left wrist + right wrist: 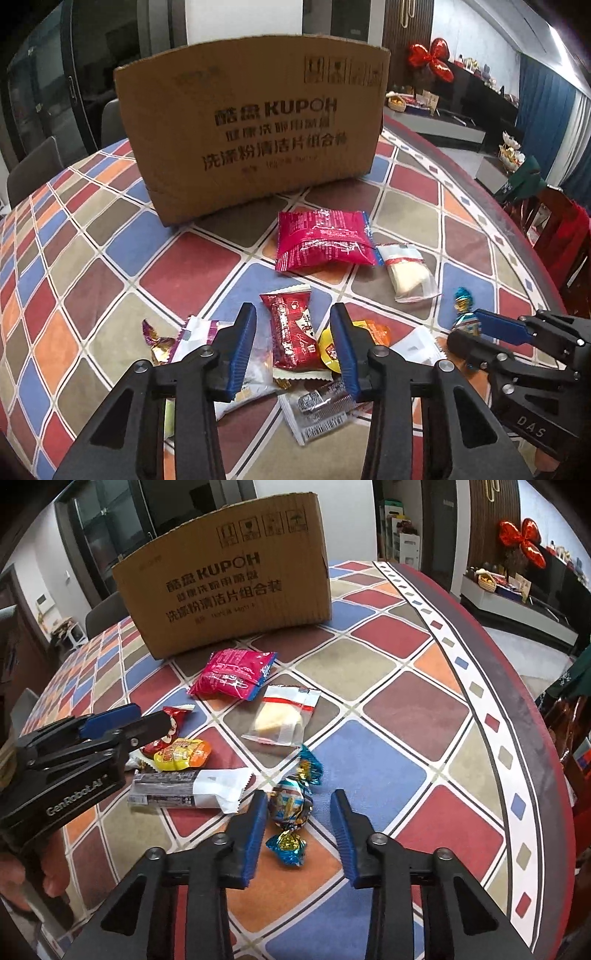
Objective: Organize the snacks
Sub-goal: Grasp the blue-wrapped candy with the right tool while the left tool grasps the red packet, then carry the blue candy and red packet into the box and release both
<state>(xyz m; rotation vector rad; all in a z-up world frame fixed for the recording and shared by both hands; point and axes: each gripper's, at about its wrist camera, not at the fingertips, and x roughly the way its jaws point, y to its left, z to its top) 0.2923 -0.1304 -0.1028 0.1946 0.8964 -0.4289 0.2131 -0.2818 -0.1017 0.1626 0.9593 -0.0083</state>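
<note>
A brown cardboard box (251, 125) stands at the back of the table; it also shows in the right wrist view (225, 576). In front lie a pink packet (323, 238), a clear-wrapped white cake (406, 271), a red snack pack (291, 332), an orange-yellow pouch (183, 753), a white bar wrapper (192, 788) and a blue twisted candy (291, 806). My left gripper (293, 350) is open, its jaws either side of the red pack just above it. My right gripper (299, 829) is open around the blue candy.
The round table wears a chequered cloth (406, 701) with a dark red rim (517, 686) on the right. A purple-gold candy (159, 339) lies at the left. Chairs stand behind the table and at its right (561, 236).
</note>
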